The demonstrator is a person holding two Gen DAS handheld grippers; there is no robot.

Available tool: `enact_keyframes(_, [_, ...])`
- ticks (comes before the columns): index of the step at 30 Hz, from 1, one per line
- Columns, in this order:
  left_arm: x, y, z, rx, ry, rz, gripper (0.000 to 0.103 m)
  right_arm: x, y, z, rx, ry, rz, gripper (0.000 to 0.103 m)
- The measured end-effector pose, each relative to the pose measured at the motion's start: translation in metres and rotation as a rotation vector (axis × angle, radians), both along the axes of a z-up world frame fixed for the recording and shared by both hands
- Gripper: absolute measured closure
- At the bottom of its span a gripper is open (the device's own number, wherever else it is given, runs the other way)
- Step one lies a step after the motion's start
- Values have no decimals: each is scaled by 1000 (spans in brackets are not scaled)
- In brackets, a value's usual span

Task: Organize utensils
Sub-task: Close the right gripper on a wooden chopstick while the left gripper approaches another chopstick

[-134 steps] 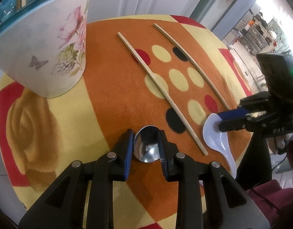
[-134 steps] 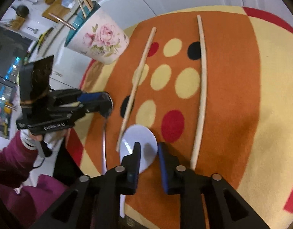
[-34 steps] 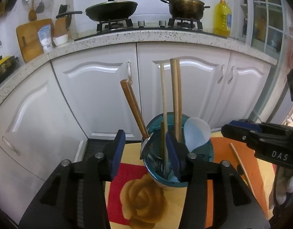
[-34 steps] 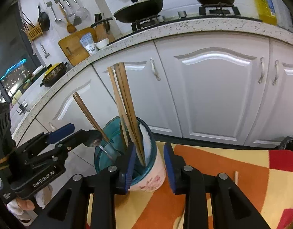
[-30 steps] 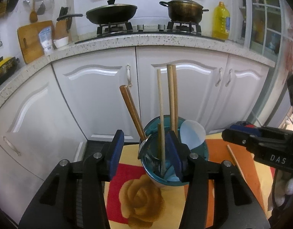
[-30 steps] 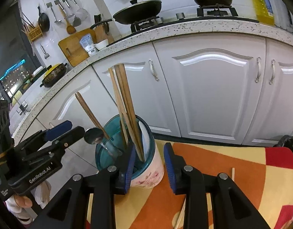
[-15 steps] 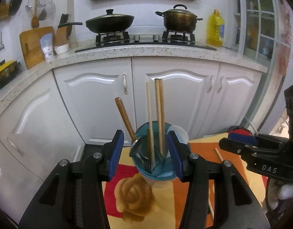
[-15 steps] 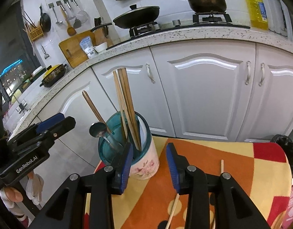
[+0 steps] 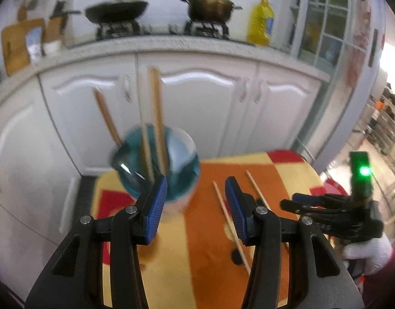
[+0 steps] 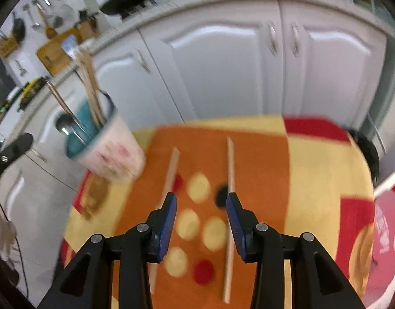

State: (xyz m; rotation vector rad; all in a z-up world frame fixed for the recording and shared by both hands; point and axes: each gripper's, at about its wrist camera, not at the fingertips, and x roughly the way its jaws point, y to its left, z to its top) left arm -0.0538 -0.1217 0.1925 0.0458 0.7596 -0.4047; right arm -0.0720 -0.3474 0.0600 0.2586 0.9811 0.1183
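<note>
A floral utensil cup with a teal inside (image 9: 156, 164) stands at the table's far left; it holds several wooden chopsticks (image 9: 156, 113), a metal spoon (image 10: 65, 126) and a white spoon. Two loose chopsticks (image 10: 229, 177) lie side by side on the orange cloth (image 10: 254, 170); they also show in the left wrist view (image 9: 231, 226). My left gripper (image 9: 196, 206) is open and empty, just in front of the cup. My right gripper (image 10: 201, 219) is open and empty above the two chopsticks; it also shows in the left wrist view (image 9: 313, 203).
White kitchen cabinets (image 9: 202, 103) stand behind the small round table. The counter above carries a wok (image 9: 116, 6), a pot (image 9: 210, 3) and a yellow oil bottle (image 9: 260, 23). The table edge drops off on the left and far sides.
Both grippers have pulled back from the cup and tilted down toward the table. The right gripper now looks at the two loose chopsticks. Both spoons stay in the cup.
</note>
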Motion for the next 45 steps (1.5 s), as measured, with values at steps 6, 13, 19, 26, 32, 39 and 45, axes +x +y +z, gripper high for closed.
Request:
enact_keyframes(6, [0, -35, -58, 38, 136, -59, 57, -2, -10, -45, -14, 102, -15, 73])
enact_keyframes(13, [19, -59, -116, 54, 293, -48, 57, -6, -5, -48, -55, 92, 0, 89])
enact_keyframes(19, [29, -74, -150, 42, 368, -27, 57, -22, -8, -51, 22, 115, -14, 98])
enact_keyframes(26, [23, -81, -158, 44, 357, -75, 96, -60, 4, -51, 73, 153, 17, 98])
enact_keyframes(32, [3, -68, -155, 67, 412, -145, 99, -87, 20, -53, 130, 208, 68, 98])
enact_keyframes(39, [-39, -41, -151, 127, 443, -206, 99, -71, 13, -33, 121, 150, 29, 84])
enact_keyframes(45, [-21, -40, -137, 115, 390, -171, 92, -14, 17, -34, 61, 124, 24, 84])
